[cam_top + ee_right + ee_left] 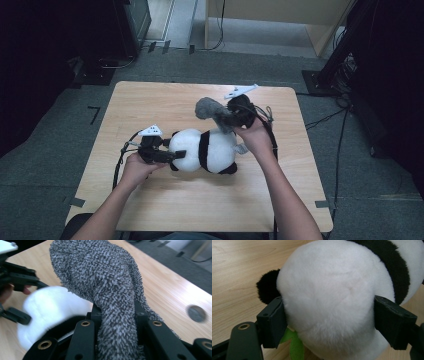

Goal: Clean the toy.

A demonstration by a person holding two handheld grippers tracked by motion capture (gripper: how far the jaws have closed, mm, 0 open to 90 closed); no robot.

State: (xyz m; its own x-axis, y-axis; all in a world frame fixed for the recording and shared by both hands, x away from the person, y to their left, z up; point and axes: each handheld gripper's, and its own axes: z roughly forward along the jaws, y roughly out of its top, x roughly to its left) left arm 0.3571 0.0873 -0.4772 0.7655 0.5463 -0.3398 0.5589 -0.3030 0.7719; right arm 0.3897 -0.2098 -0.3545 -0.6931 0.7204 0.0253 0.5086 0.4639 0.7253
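- Wooden counter (150, 200) on grey carpet, dark gear round the edges.
- Panda plush (205, 150) lies on its side mid-counter, white body w/ black band.
- My left hand-held gripper (172, 155) sits at the plush's left end, jaws clamped on the white round part; in the left gripper view a pad (273, 322) presses the fur on each side, black ear just beside the left pad.
- Small green bit (295, 345) pokes out under the plush, by that pad.
- My right hand-held gripper (225, 117) is above and behind the plush, raised off the counter, jaws squeezed tight on a grey fuzzy sock (210, 109).
- Right gripper view: sock (107, 290) rises straight out from btwn the jaws, top end flopping left; the white plush sits low left.
- Round dark spot (197, 313) on the counter far right, blurred, can't tell what.
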